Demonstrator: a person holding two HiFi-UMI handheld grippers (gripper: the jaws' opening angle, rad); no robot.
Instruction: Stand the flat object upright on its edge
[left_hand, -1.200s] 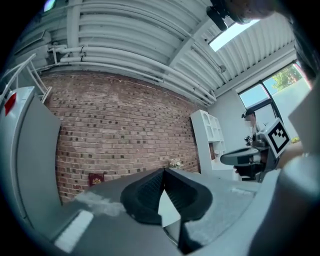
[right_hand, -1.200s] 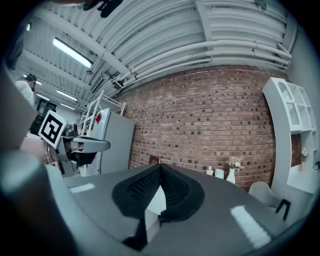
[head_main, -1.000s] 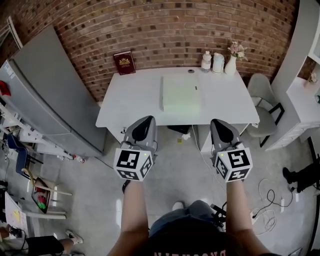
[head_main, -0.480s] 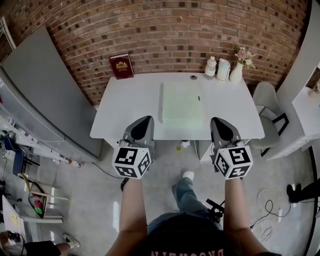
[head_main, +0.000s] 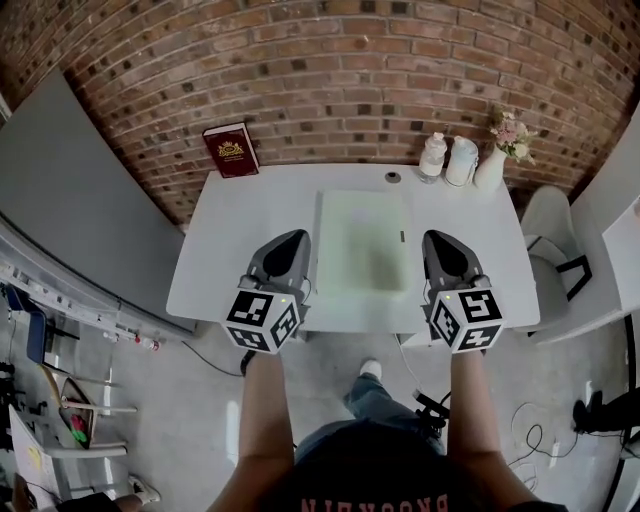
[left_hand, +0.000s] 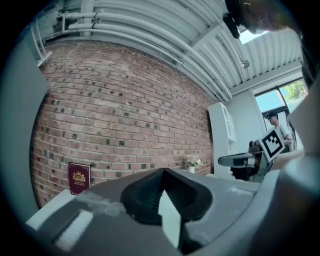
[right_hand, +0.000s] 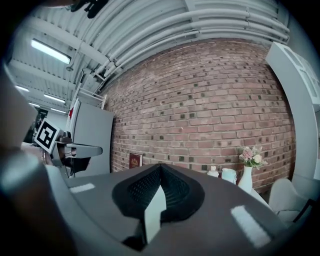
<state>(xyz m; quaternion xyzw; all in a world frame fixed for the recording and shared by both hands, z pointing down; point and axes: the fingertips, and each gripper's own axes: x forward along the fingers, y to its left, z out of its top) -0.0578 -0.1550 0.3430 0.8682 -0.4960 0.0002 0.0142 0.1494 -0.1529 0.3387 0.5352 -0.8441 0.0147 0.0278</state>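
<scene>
A pale green flat board (head_main: 362, 241) lies flat in the middle of the white table (head_main: 240, 240). My left gripper (head_main: 287, 247) is shut and empty over the table's near edge, just left of the board. To the board's right, my right gripper (head_main: 443, 247) hangs over the near edge, shut and empty too. In the left gripper view the left gripper (left_hand: 163, 172) has its jaws pressed together with nothing between them. The right gripper (right_hand: 160, 167) looks the same in its own view. Both point level at the brick wall.
A dark red book (head_main: 230, 150) leans against the brick wall at the table's back left. A bottle (head_main: 432, 155), a white jug (head_main: 461, 160) and a vase of flowers (head_main: 497, 152) stand at the back right. A chair (head_main: 557, 240) is beside the table's right end.
I have walked up to the table: it has come nearer and both grippers, over the floor a second ago, now reach its near edge. Their jaws stayed shut.
</scene>
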